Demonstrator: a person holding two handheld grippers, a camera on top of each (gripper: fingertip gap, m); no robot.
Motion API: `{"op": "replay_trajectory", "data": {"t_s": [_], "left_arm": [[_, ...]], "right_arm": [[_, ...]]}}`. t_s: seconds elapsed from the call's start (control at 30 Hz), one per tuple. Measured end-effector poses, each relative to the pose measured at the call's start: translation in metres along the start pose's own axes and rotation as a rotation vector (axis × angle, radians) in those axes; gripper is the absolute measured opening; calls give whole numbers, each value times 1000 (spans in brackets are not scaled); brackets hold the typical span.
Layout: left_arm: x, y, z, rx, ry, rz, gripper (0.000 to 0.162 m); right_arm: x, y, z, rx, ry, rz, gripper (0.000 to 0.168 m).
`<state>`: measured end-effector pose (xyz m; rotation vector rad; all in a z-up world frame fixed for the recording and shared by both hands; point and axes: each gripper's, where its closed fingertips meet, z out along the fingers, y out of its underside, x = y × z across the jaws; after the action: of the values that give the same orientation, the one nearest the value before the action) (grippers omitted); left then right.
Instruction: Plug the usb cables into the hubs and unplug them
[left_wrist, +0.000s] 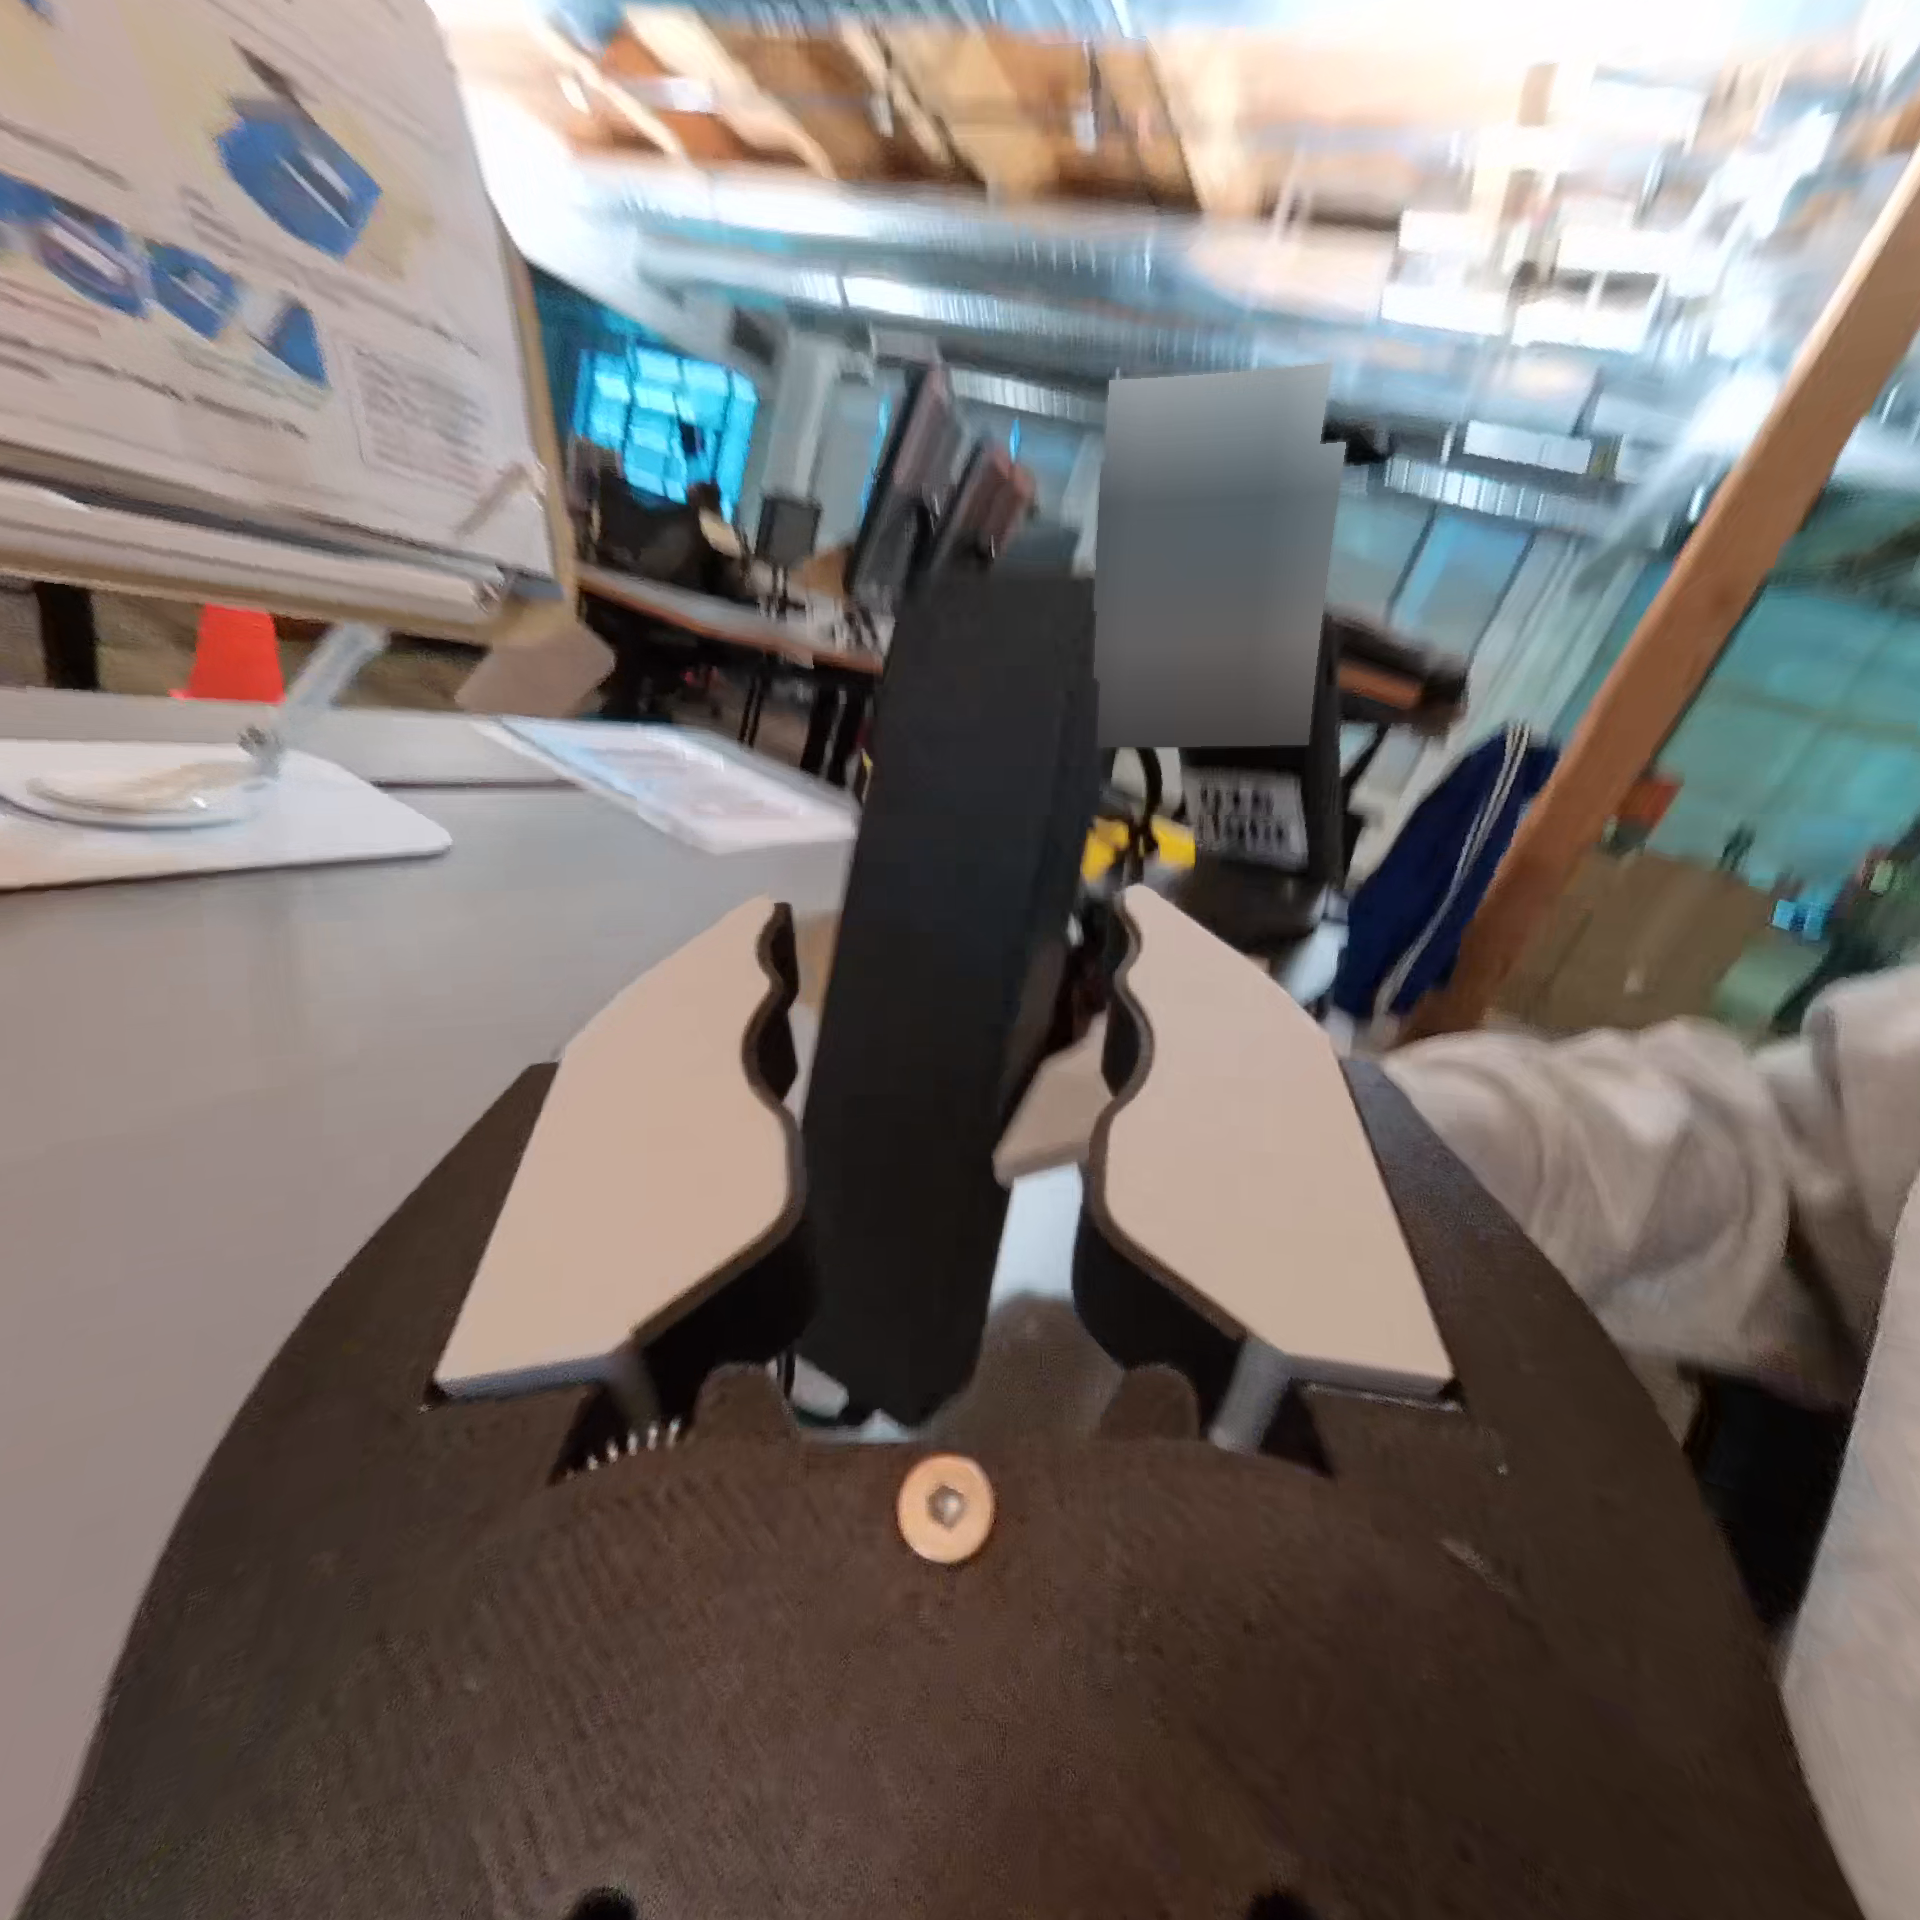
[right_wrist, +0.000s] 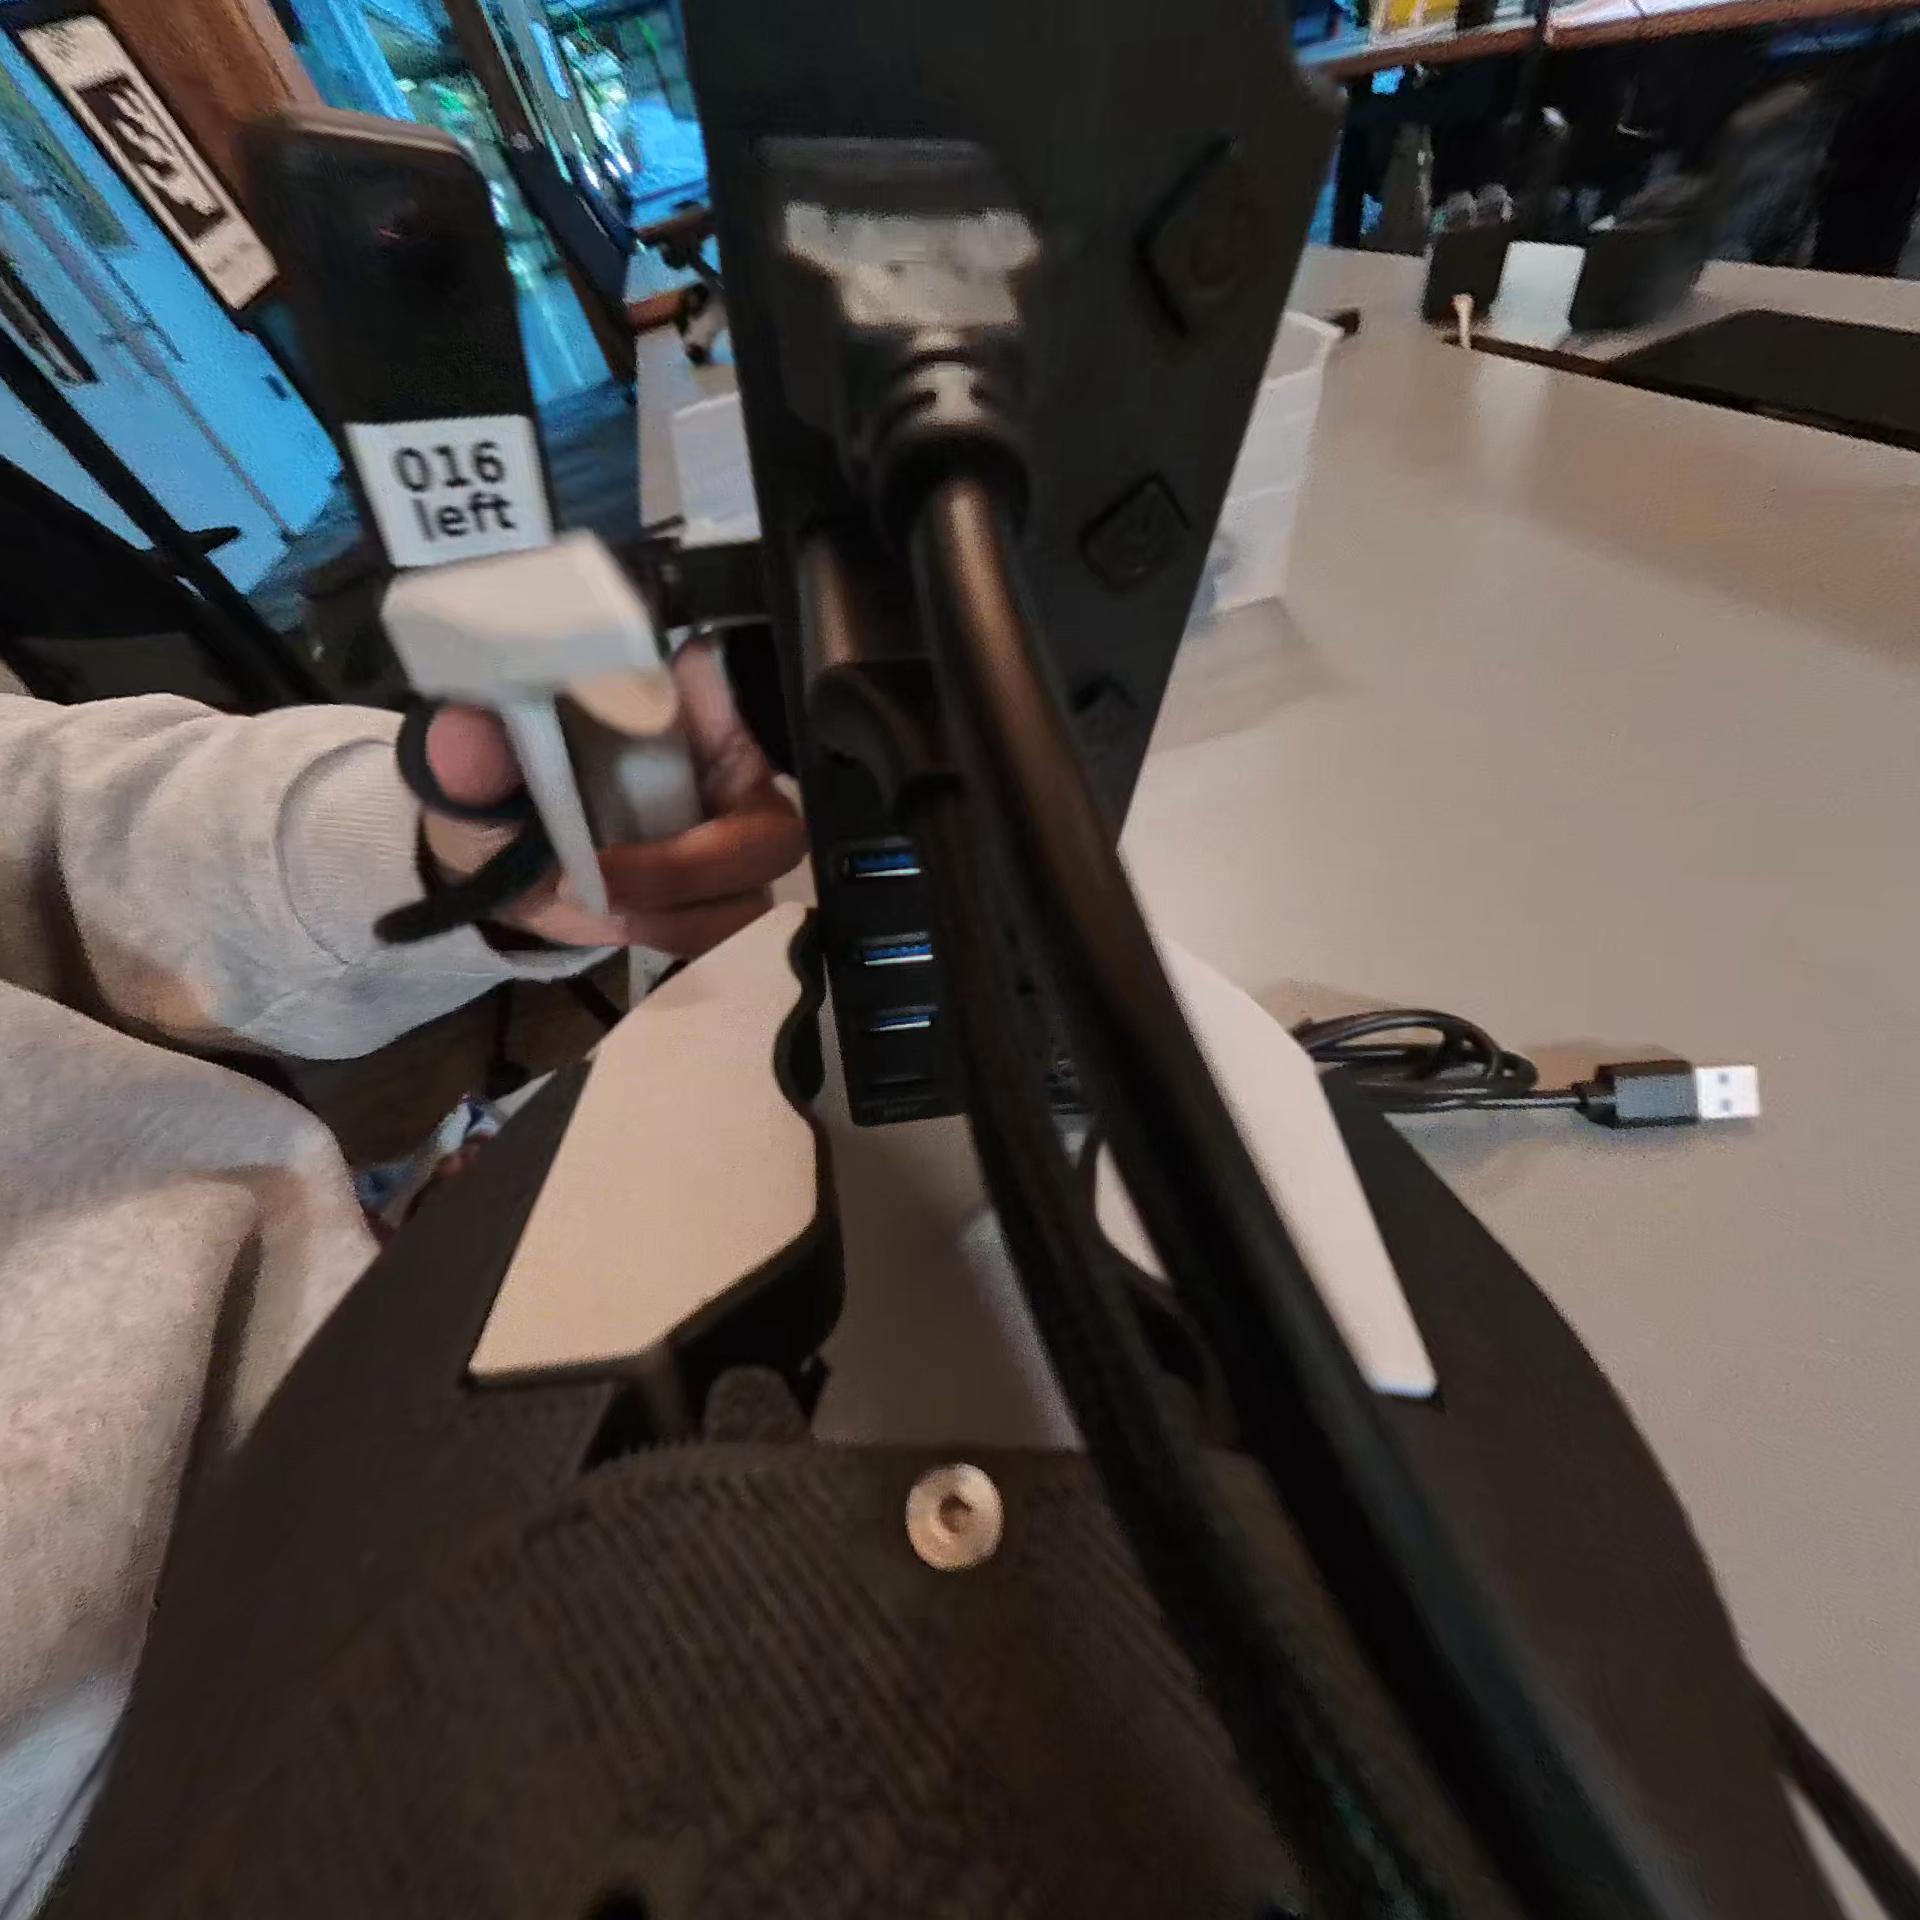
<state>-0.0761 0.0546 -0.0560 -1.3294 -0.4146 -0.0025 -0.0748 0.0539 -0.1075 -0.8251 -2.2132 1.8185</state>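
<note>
My left gripper (left_wrist: 956, 909) is shut on a long black USB hub (left_wrist: 935, 987) and holds it upright above the grey table (left_wrist: 312, 1039). The right wrist view shows the hub's port face (right_wrist: 1039, 125). A USB plug (right_wrist: 914, 312) on a thick black cable (right_wrist: 1049, 831) sits in a top port. A second black plug (right_wrist: 862, 717) sits below it, above three empty blue ports (right_wrist: 894, 951). My right gripper (right_wrist: 987, 935) has its fingers on either side of the hub's lower end and the cables; I cannot tell whether they clamp anything. A loose USB cable (right_wrist: 1673, 1091) lies on the table to the right.
A person's hand (right_wrist: 686, 873) holds the left gripper's white handle (right_wrist: 540, 634). A poster stand (left_wrist: 260, 260) on a white base (left_wrist: 208, 831) stands at the table's left. A clear plastic box (right_wrist: 1268, 457) sits behind the hub. A wooden beam (left_wrist: 1714, 582) leans at the right. The gap from one gripper's tips to the other's is roughly 5 cm.
</note>
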Motion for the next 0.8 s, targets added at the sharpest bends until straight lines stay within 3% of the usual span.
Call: {"op": "replay_trajectory", "data": {"t_s": [0.1,0.4,0.53,0.8], "left_arm": [[7,33,10,-184,-13,108,57],[-9,49,10,-288,-171,109,50],[-10,48,10,-283,-198,140,43],[-30,33,1,-179,-228,-122,29]], "right_arm": [[7,0,-3,-18,48,-11,50],[7,15,3,-209,207,-227,49],[9,17,3,-257,273,-309,50],[6,18,6,-238,264,-363,44]]}}
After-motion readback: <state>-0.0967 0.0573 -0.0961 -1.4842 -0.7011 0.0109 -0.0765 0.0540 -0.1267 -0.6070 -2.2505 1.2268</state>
